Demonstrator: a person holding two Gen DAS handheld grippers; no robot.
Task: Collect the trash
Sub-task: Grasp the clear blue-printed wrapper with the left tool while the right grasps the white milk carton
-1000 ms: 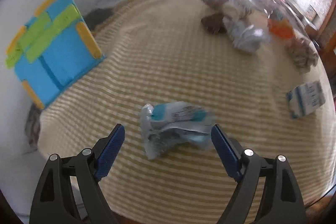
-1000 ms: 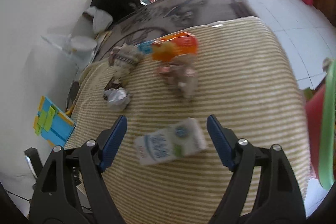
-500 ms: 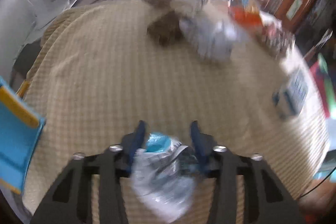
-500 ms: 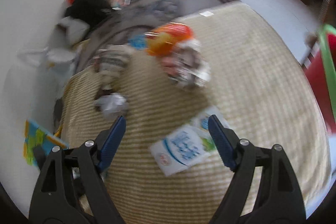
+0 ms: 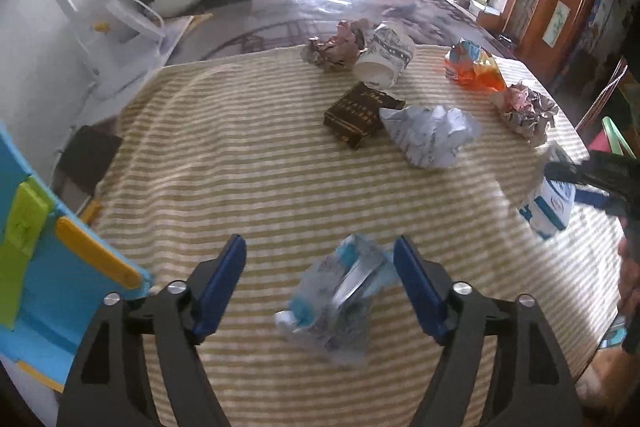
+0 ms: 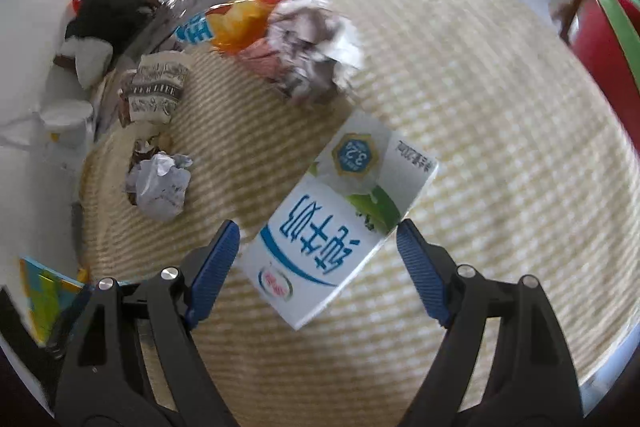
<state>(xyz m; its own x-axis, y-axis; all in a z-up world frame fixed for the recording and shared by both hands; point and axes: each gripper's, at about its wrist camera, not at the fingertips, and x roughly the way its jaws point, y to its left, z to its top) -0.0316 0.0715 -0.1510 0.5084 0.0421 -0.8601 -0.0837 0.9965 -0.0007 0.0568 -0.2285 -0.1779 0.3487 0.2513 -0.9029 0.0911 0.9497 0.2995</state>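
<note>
A crumpled clear-and-blue plastic wrapper [image 5: 340,291] sits blurred on the striped cloth between the fingers of my left gripper [image 5: 319,240]. It is nearer the right finger, and the jaws are opening with the pads off it. A white-and-blue milk carton [image 6: 340,219] lies flat on the cloth between the fingers of my right gripper [image 6: 317,224]. Those jaws are closing, with a gap still showing at the left pad. In the left wrist view the right gripper [image 5: 592,183] straddles the same carton [image 5: 548,203] at the table's right edge.
The round table [image 5: 240,167] wears a yellow striped cloth. Farther back lie a paper cup [image 5: 384,61], a brown box [image 5: 360,113], crumpled white paper [image 5: 432,135], an orange bag [image 5: 474,67] and other paper wads. A blue toy panel [image 5: 40,255] stands at left, a red-and-green bin [image 6: 612,7] at right.
The left gripper squeezed the wrapper half a second ago and now stands wide around it. The right gripper sank and rolled toward the carton, which now fills the gap between its fingers.
</note>
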